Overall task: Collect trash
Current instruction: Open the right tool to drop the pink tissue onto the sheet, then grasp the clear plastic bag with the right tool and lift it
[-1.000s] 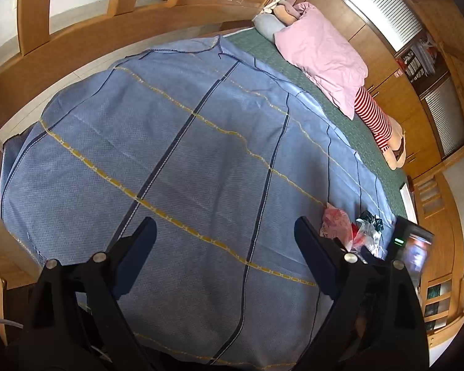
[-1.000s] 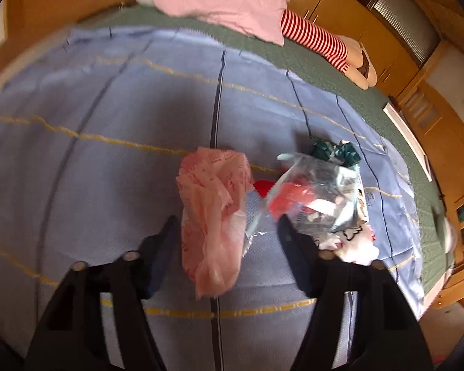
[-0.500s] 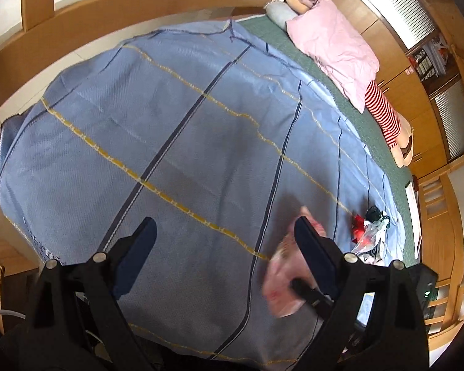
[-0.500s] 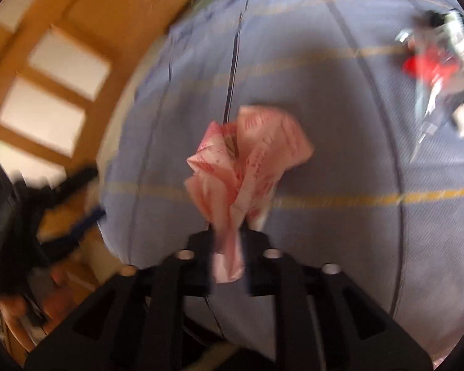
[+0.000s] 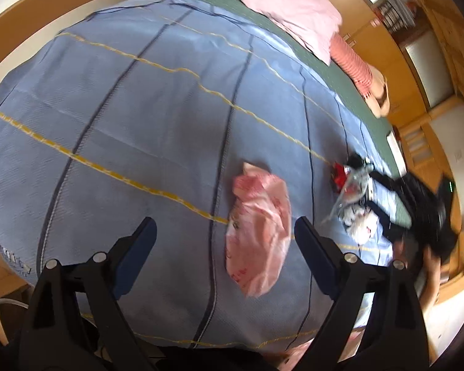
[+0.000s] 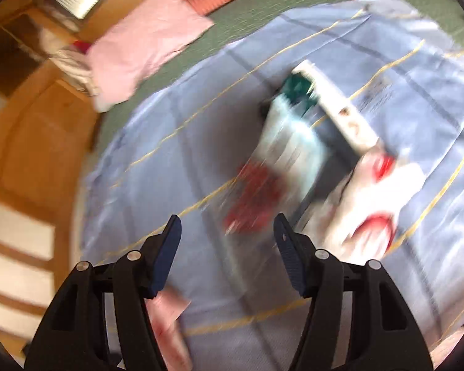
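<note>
Left gripper (image 5: 224,238): jaws wide apart, empty, above the blue blanket (image 5: 139,117).
Pink plastic bag (image 5: 258,232): crumpled, lying on the blanket between the fingertips, toward the right finger.
Trash pile (image 5: 352,198): clear wrapper, red and white scraps, right of the bag, apart from it.
Right gripper (image 5: 417,204): blurred, beside the pile; jaw state unclear.
Pink pillow (image 5: 290,9): on the green mat (image 5: 340,77) at the far end.

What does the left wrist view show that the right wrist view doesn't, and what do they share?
Only the left wrist view shows the pink plastic bag whole, lying flat between the open left gripper fingers, and the right gripper's black body at the bed edge. Only the right wrist view shows, blurred, a white box. Both show the blue bedspread, pink pillow and trash pile.
</note>
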Available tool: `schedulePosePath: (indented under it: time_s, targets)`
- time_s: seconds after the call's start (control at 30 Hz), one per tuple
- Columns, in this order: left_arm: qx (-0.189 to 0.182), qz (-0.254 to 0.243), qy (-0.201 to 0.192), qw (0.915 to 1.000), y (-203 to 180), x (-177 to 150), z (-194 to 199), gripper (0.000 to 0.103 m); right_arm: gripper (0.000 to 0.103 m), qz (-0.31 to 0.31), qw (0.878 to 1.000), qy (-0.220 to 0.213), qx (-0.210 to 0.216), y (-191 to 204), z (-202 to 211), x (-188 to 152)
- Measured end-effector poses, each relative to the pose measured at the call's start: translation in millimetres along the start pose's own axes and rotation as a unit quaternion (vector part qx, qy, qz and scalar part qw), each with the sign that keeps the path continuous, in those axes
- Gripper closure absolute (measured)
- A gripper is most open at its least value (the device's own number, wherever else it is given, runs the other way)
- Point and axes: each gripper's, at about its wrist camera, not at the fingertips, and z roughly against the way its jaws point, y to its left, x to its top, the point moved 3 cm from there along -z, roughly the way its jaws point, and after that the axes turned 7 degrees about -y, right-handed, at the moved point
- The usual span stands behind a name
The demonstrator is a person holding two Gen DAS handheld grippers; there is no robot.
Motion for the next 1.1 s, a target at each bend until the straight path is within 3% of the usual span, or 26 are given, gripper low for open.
schedulePosePath:
  time_s: [0.1, 0.2, 0.23, 0.27, 0.33, 0.43, 0.53, 0.67, 0.7, 0.8, 0.93, 1.0, 1.07, 1.1]
  targets:
    - [0.002, -0.017, 0.002, 0.9999, -6, -1, -2, 0.013, 0.024, 0.028, 0.998, -0.01, -0.056, 9, -12, 10]
    - [0.005, -0.035, 0.01, 0.9993, -11, -5, -8, 0.013, 0.024, 0.079, 0.992, -0.013, -0.1, 16, -26, 7]
    - [0.006, -0.037, 0.014, 0.9992, -12, -7, -10, 0.013, 0.035, 0.104, 0.989, -0.005, -0.109, 21, -31, 5]
    - [0.006, -0.04, 0.017, 0.9991, -13, -9, -12, 0.013, 0.061, 0.118, 0.987, 0.0, -0.113, 18, -32, 2]
    - [0.004, -0.043, 0.023, 0.9988, -15, -12, -14, 0.013, 0.083, 0.139, 0.984, 0.012, -0.112, 20, -32, -3]
    - [0.0, -0.048, 0.027, 0.9985, -18, -15, -16, 0.013, 0.097, 0.131, 0.988, 0.016, -0.079, 19, -21, -11]
    - [0.0, -0.05, 0.027, 0.9984, -18, -16, -15, 0.013, 0.099, 0.102, 0.994, 0.037, 0.014, 23, 6, -24]
    - [0.016, -0.034, 0.021, 0.9991, -8, -12, -14, 0.013, 0.099, 0.077, 0.985, 0.086, 0.129, 29, 33, -50]
    - [0.019, -0.026, 0.018, 0.9993, -4, -10, -13, 0.013, 0.099, 0.076, 0.982, 0.097, 0.14, 27, 35, -57]
    - [0.021, -0.015, 0.016, 0.9995, 2, -7, -10, 0.013, 0.099, 0.073, 0.98, 0.127, 0.136, 12, 30, -70]
    - [0.021, -0.021, 0.013, 0.9995, 2, -8, -8, 0.013, 0.095, 0.072, 0.988, 0.123, 0.063, -18, 22, -69]
    - [0.02, -0.023, 0.013, 0.9994, 1, -8, -8, 0.013, 0.087, 0.073, 0.991, 0.112, 0.023, -27, 25, -65]
    - [0.018, -0.025, 0.014, 0.9994, -1, -8, -8, 0.013, 0.066, 0.084, 0.992, 0.092, -0.014, -33, 30, -61]
    - [0.018, -0.025, 0.014, 0.9994, -1, -8, -9, 0.013, 0.043, 0.087, 0.992, 0.085, -0.019, -32, 32, -60]
